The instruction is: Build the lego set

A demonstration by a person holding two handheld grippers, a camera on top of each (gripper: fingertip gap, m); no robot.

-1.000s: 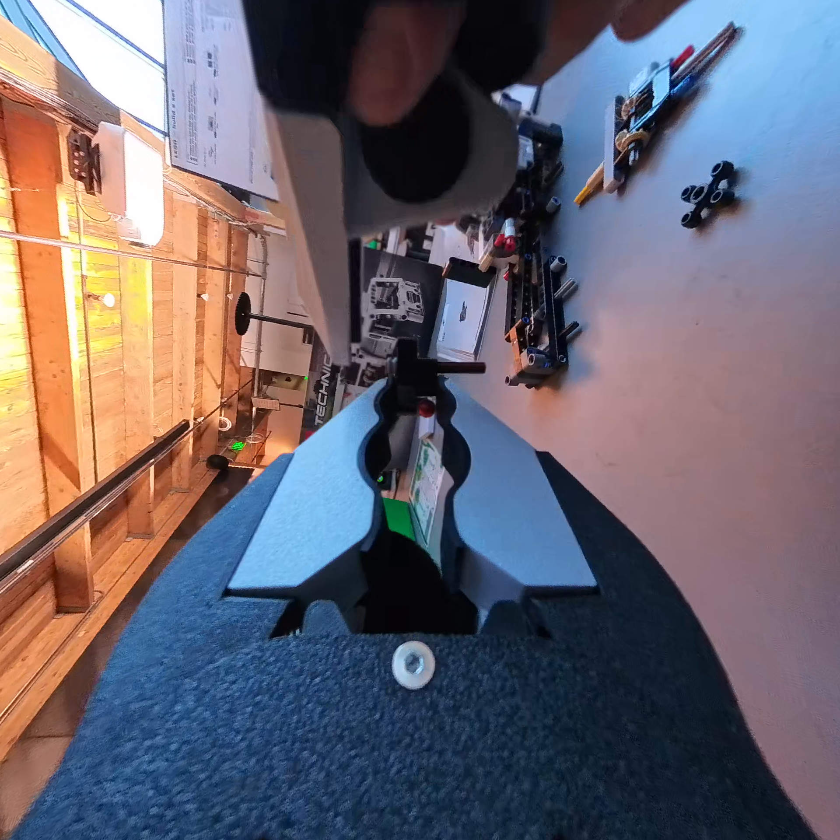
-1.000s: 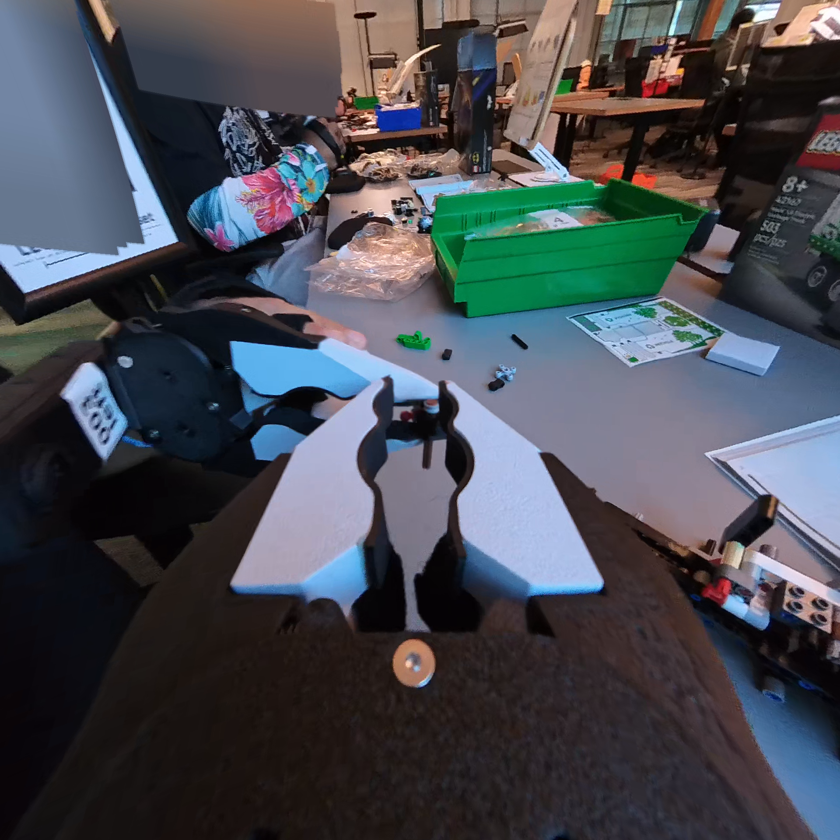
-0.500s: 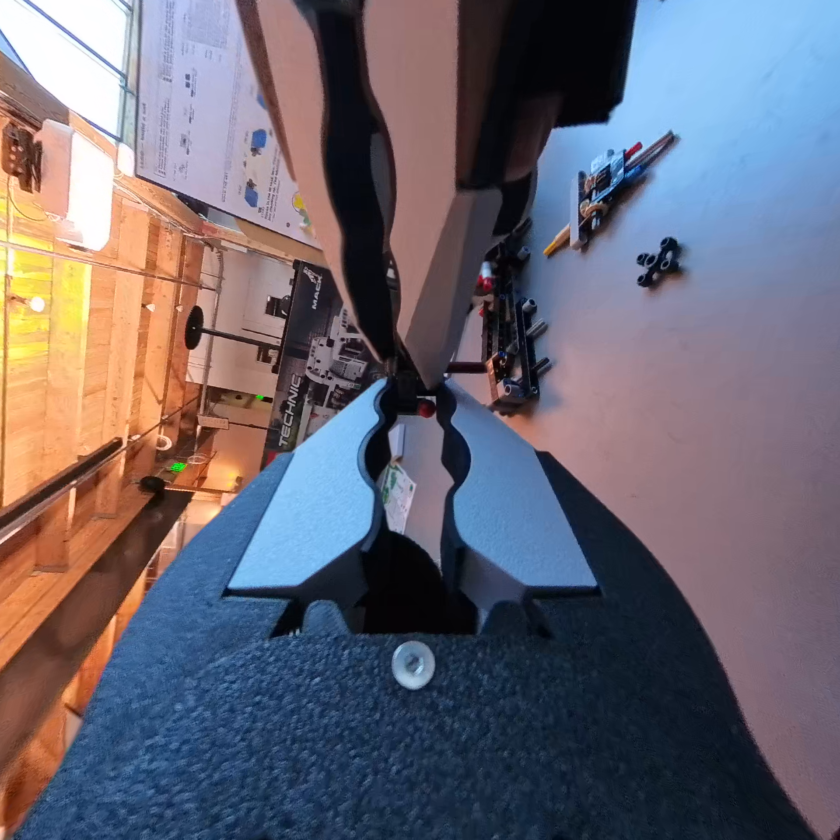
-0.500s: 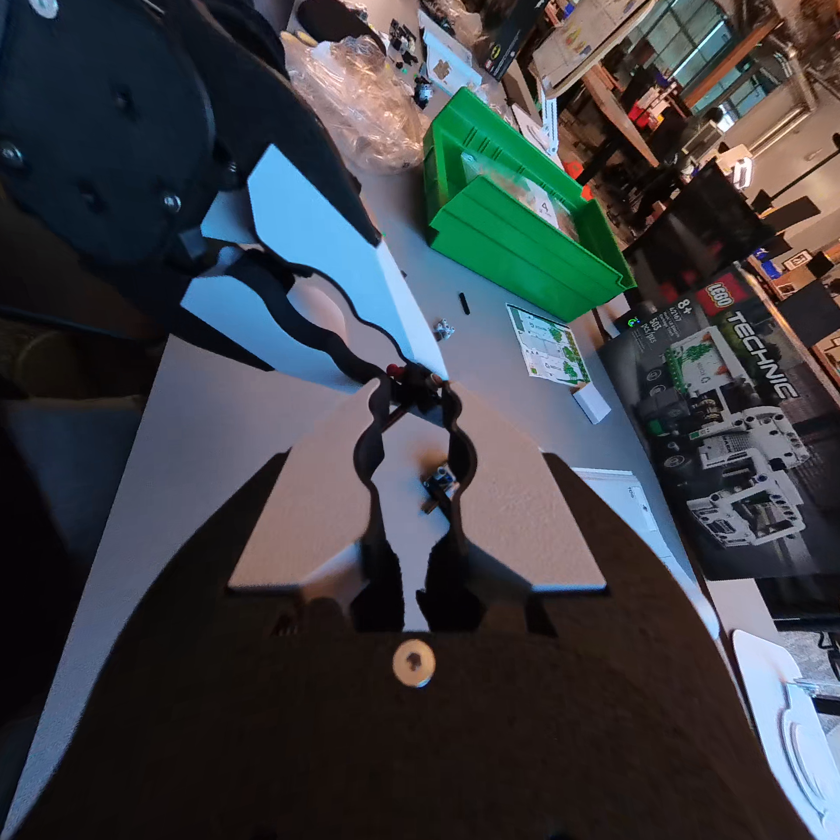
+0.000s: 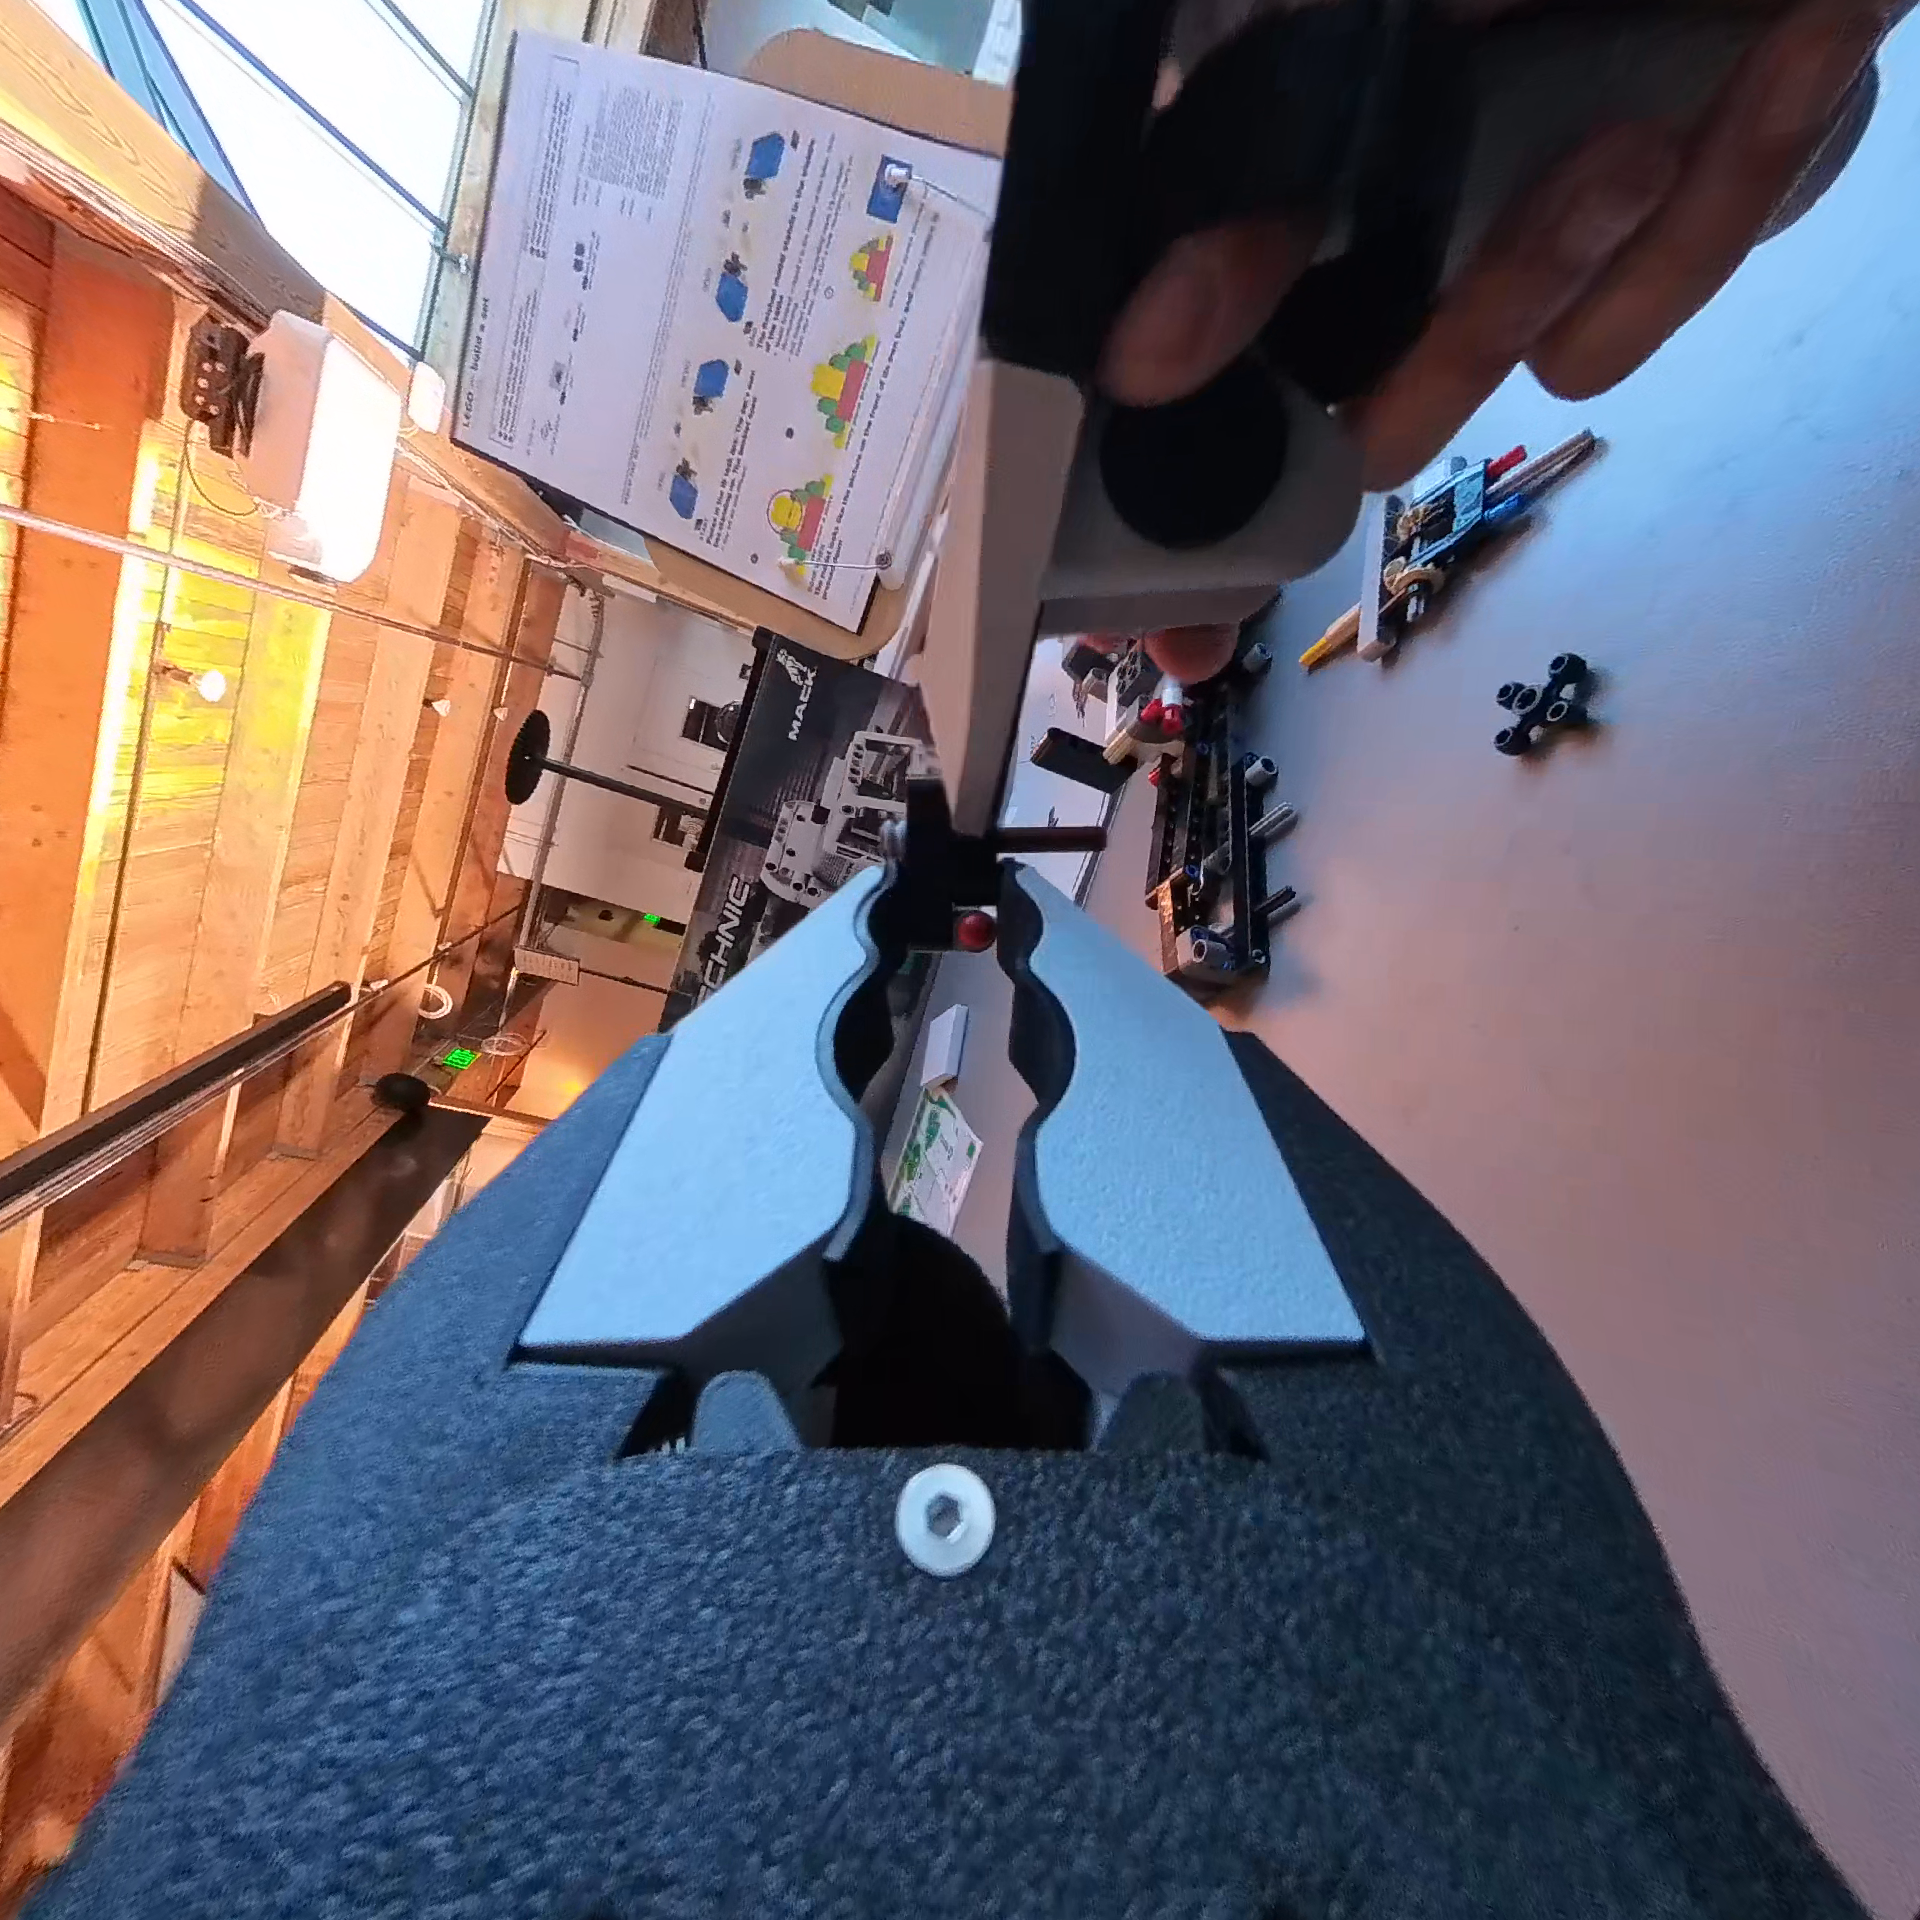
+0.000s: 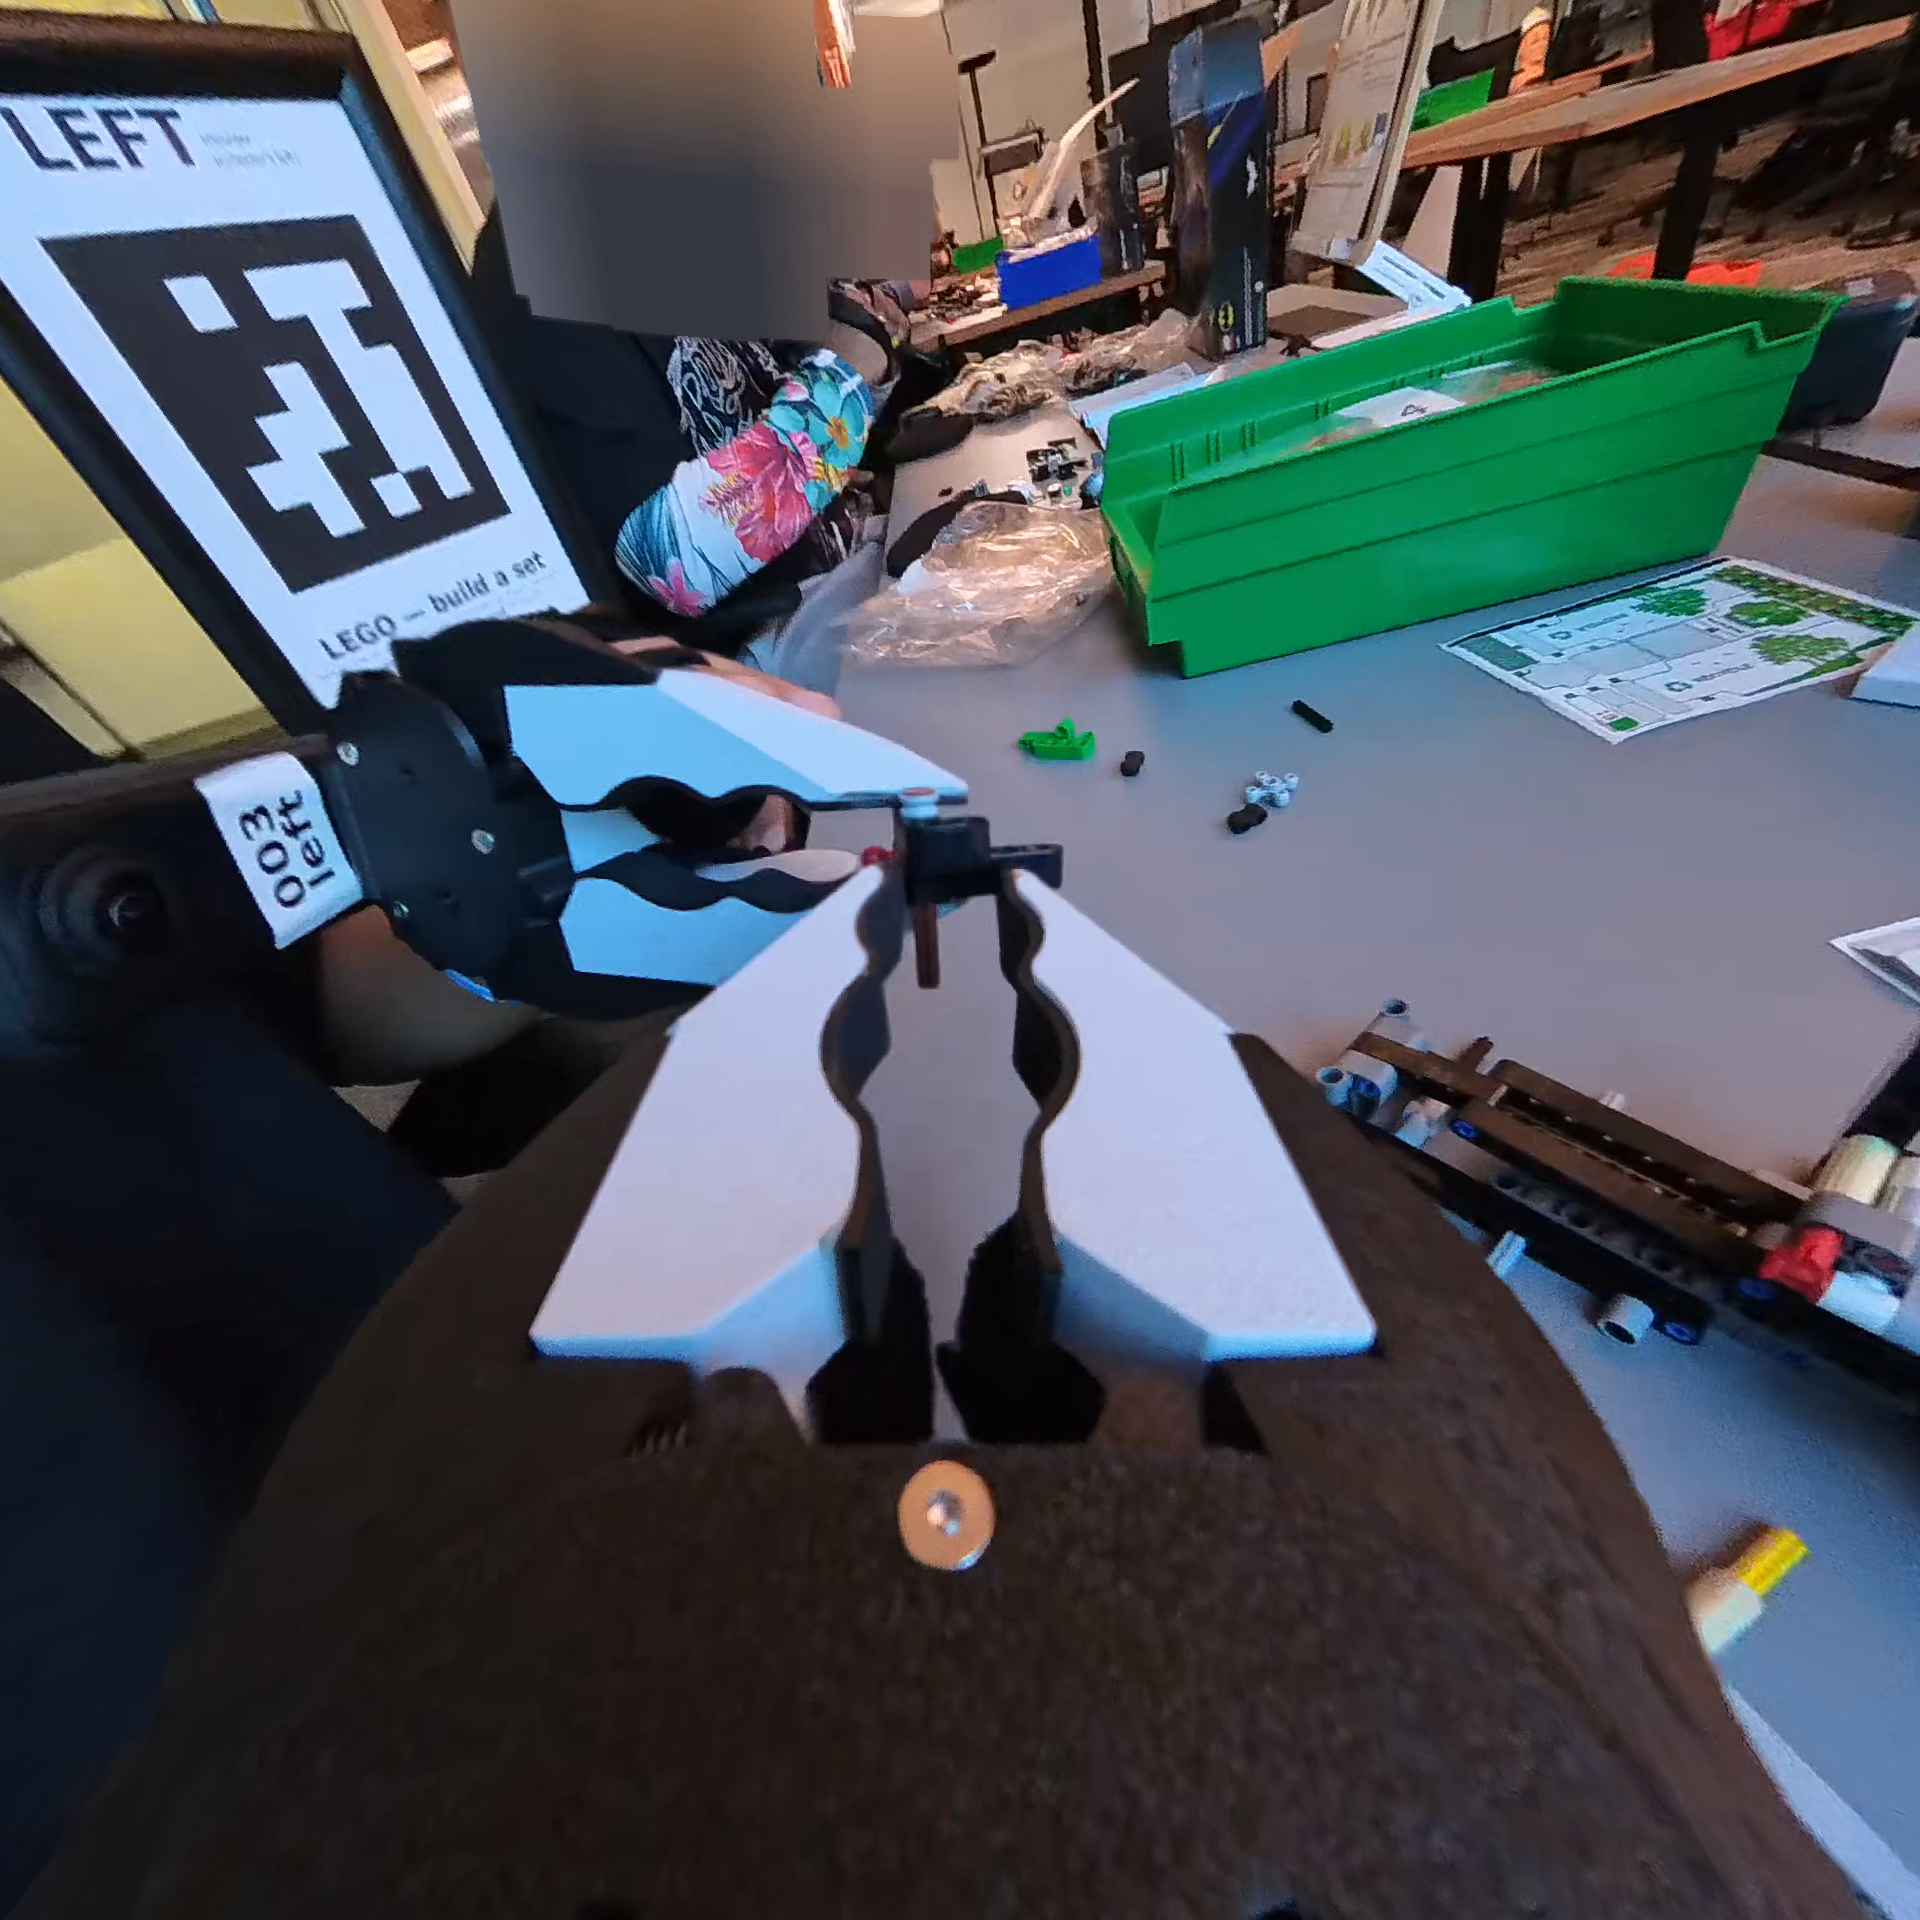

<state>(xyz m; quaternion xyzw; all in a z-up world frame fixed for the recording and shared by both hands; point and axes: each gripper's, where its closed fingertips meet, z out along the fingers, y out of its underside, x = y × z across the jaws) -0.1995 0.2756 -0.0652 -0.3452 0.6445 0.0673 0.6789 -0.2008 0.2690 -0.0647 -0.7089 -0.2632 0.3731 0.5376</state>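
Observation:
A small black lego piece (image 6: pixel 940 854) with a red pin and a dark axle (image 6: pixel 925 948) is held in the air above the grey table (image 6: pixel 1455 883). My right gripper (image 6: pixel 943 883) is shut on it from below. My left gripper (image 6: pixel 891 828) comes in from the left and grips the same piece at its red-pin end. In the left wrist view my left gripper (image 5: pixel 948 896) is shut on the piece (image 5: pixel 940 868), with the red pin (image 5: pixel 972 929) between its tips. The right gripper's finger (image 5: pixel 982 675) reaches down from above onto it.
A part-built black chassis (image 6: pixel 1579 1153) lies to the right, also in the left wrist view (image 5: pixel 1216 862). A green bin (image 6: pixel 1455 468), a leaflet (image 6: pixel 1683 644), a plastic bag (image 6: pixel 977 592) and loose small parts (image 6: pixel 1055 741) lie farther off. A black cross connector (image 5: pixel 1545 704) and a small sub-assembly (image 5: pixel 1434 530) lie apart. Only a small space, under 4 cm, lies between the two pairs of fingers.
Half a second ago the right gripper was rolled steeply around the piece; it has turned back to level. Both grippers have stayed closed on the small black piece.

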